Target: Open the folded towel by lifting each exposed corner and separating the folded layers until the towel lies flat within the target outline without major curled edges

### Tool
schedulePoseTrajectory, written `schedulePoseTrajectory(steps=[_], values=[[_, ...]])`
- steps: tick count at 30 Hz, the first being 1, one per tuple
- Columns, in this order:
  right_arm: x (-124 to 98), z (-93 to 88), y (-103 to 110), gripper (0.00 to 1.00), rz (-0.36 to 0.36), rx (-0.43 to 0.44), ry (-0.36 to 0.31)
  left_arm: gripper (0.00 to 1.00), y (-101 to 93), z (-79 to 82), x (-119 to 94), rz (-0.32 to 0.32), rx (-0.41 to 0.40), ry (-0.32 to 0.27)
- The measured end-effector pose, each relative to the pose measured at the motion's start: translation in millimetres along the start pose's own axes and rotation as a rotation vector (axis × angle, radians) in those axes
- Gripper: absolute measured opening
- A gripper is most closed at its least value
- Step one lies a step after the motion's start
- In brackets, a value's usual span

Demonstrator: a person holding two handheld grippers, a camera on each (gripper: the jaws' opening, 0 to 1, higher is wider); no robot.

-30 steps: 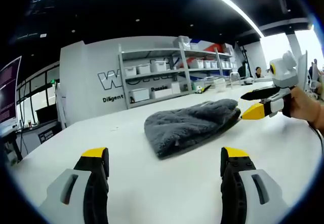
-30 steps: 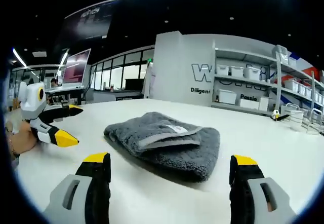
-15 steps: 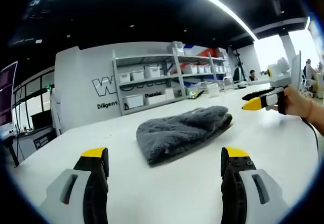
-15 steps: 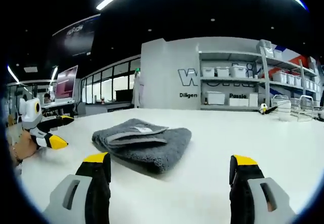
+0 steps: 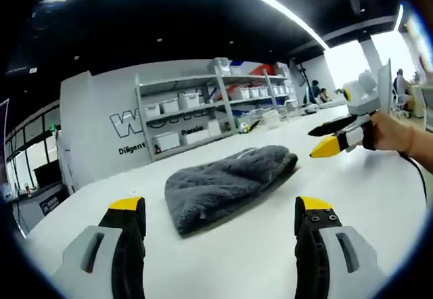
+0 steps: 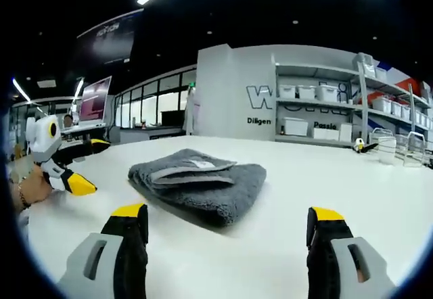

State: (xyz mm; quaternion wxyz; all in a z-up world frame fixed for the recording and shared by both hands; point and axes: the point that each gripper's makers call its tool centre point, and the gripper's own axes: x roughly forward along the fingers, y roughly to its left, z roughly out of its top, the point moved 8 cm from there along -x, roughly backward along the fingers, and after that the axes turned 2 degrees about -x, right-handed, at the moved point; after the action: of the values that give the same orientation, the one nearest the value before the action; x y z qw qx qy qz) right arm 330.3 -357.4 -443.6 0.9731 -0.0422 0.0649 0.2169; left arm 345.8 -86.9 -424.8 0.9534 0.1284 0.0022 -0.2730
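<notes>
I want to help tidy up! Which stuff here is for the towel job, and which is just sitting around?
For the job:
folded grey towel
left tool
right tool
white table

Just sitting around:
shelves with white bins
monitor

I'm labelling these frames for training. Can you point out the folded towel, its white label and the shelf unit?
folded towel (image 5: pixel 223 184): left gripper view, middle of its grey top surface.
white label (image 6: pixel 201 164): right gripper view, the small tag on the top fold.
shelf unit (image 5: pixel 196 113): left gripper view, a middle shelf with white bins.

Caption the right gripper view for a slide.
Folded grey towel on white table, right gripper open before it, left gripper alongside.
</notes>
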Motion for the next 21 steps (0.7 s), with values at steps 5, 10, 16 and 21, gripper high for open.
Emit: schedulePoseTrajectory(steps=[5,10,16,21], values=[[-3,-1.8,1,0.99,0.001,0.016,-0.001,0.88,-14.6,6.1,11,-0.05,0.033,0.006],[5,3.1,-12,0.99,-0.001,0.032,-0.016,0.87,-34.2,21.0,10,-0.077,0.021,-0.01],[18,8.4,-35,0.99,-0.038,0.038,-0.015,0.83,-38.8,28.8,37,-0.089,0.151,0.053],[25,12.3,-43,0.98,-0.04,0.044,-0.021,0.75,-59.5,29.4,62,-0.117,0.324,0.063]])
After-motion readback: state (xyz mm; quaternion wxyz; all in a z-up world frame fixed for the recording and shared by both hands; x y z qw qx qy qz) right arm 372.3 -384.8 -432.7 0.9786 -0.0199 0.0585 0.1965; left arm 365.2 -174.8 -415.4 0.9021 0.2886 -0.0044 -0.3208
